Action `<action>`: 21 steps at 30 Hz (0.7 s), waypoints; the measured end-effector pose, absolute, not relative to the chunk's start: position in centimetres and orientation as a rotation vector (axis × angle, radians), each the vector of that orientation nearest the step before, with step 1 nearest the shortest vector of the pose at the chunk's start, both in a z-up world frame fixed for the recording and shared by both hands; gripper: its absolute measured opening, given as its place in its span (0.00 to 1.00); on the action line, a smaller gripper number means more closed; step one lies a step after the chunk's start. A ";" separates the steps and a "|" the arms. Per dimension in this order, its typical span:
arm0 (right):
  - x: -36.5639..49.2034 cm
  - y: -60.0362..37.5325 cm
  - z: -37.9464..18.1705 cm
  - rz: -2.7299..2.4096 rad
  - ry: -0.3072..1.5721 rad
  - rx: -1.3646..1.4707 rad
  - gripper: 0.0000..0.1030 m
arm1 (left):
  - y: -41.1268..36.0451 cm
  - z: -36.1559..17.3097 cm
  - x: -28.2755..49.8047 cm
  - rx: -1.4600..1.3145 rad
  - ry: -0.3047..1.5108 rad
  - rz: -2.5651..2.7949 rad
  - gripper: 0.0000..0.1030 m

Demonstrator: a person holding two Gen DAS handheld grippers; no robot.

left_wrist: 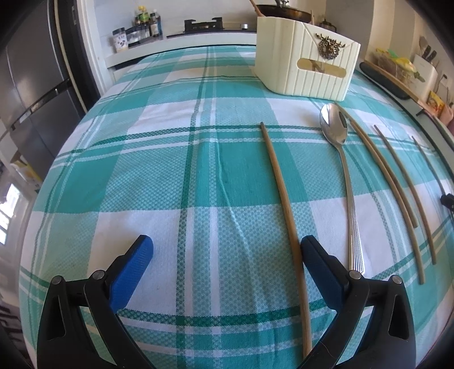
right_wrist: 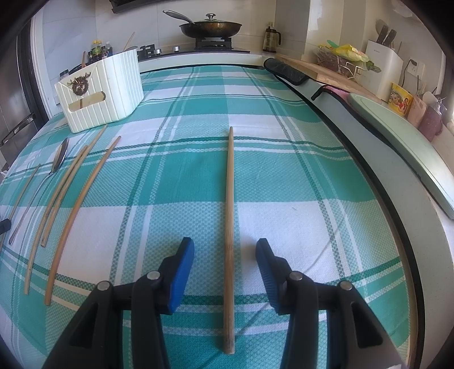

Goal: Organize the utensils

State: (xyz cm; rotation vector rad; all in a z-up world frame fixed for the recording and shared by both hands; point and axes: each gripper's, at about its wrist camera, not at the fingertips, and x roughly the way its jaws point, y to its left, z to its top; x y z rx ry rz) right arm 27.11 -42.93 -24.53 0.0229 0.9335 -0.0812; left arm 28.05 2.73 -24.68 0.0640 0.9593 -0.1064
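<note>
In the right wrist view a wooden chopstick (right_wrist: 230,184) lies flat on the green plaid cloth (right_wrist: 298,170), running away from me. My right gripper (right_wrist: 225,249) is open, one blue pad on each side of the chopstick's near part and neither touching it. My left gripper (left_wrist: 227,249) stands open over bare cloth. Another chopstick (left_wrist: 279,193) passes just inside its right finger (left_wrist: 317,261). To the right of that lie a steel spoon (left_wrist: 334,127) and several more chopsticks (left_wrist: 397,176). A cream ribbed basket (left_wrist: 306,68) stands at the back.
A pan (right_wrist: 211,27) sits on the stove behind the table. On the right counter are a pale green board (right_wrist: 403,147), a knife block (right_wrist: 383,65) and jars. A dark fridge (left_wrist: 34,85) stands left, with spice bottles (left_wrist: 142,25) beside it.
</note>
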 end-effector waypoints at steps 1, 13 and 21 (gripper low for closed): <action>27.1 -42.9 -24.5 -0.082 0.933 0.023 0.45 | 2.7 -24.7 28.1 0.065 0.957 -0.104 1.00; 27.1 -42.7 -24.5 -0.091 0.935 0.022 0.45 | 2.9 -24.8 28.3 0.058 0.976 -0.118 1.00; 28.0 -43.8 -24.1 0.027 1.047 0.000 0.45 | 2.7 -24.5 30.1 0.175 1.102 -0.282 1.00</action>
